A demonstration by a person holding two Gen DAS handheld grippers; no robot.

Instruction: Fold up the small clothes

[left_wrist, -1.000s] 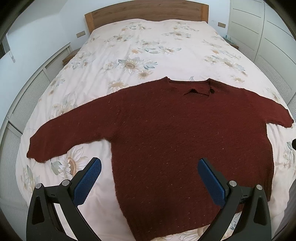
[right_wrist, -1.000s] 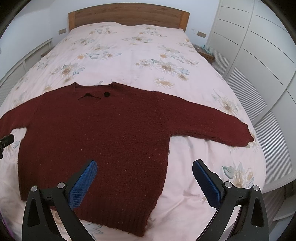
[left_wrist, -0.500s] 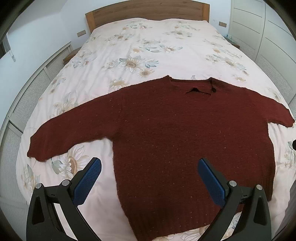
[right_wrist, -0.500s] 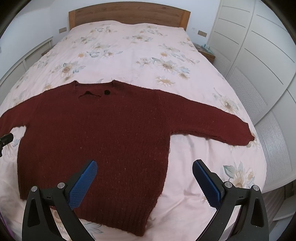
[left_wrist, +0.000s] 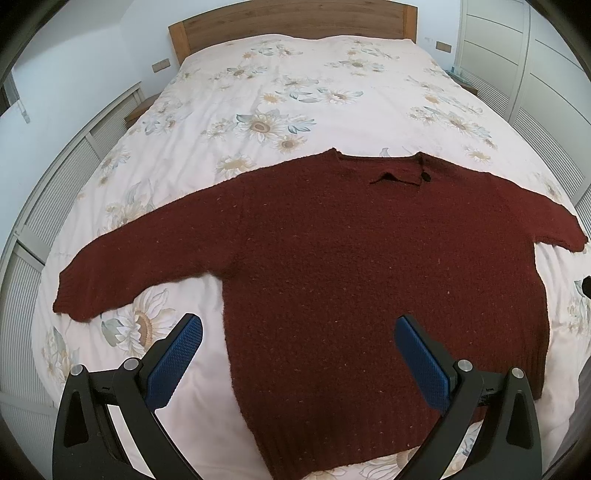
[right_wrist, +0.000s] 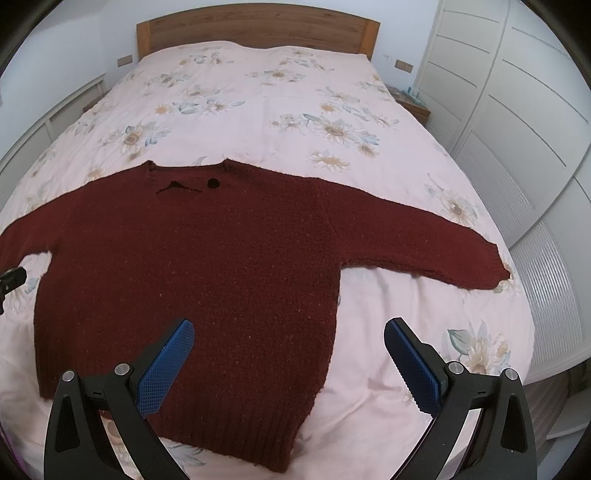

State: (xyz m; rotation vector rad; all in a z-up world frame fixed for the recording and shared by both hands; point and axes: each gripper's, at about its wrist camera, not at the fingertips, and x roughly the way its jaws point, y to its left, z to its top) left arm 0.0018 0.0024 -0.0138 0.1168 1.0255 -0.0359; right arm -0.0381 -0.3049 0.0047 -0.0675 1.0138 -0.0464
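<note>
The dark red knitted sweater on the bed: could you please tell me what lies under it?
The dark red knitted sweater lies flat on a pale floral bedspread, which shows all around it. Whatever is beneath its body stays covered.

A home bedroom: a wide bed (right_wrist: 258, 110) with floral bedding and a wooden headboard (right_wrist: 258, 27), white louvred wardrobe doors (right_wrist: 517, 122) beside the bed, a small nightstand (right_wrist: 412, 101) near the headboard

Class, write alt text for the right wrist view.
A dark red sweater lies flat, sleeves spread, on a floral bedspread. The open right hand-held gripper hovers over its hem, touching nothing.
</note>
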